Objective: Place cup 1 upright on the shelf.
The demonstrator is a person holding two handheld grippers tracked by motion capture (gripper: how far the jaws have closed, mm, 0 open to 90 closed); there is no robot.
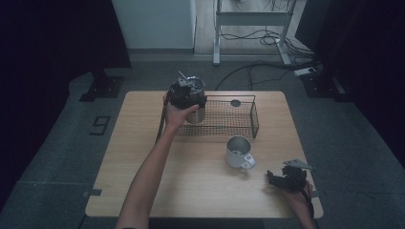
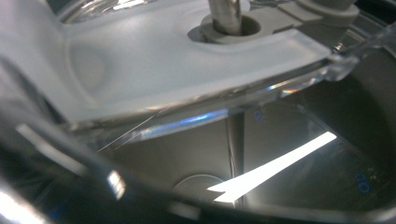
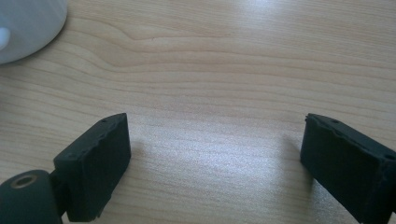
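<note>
Right gripper [image 1: 277, 177] rests open-jawed at the surface's [image 1: 143, 143] near right corner; left gripper [image 1: 187, 95] grips the steel lidded tumbler [image 1: 197, 113]; lower it squarely into the black wire basket [image 1: 239, 125].

Silver tumbler [image 1: 197, 112], white mug [image 1: 239, 152]

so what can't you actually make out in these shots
- Left gripper, high view: its jaws are hidden by its own body and the metal tumbler.
- Tumbler's contents, left gripper view: too close, blurred by the translucent lid.
- White mug, right gripper view: cut off by the frame's corner.
- Dark disc in the wire basket: too small to identify.
</note>
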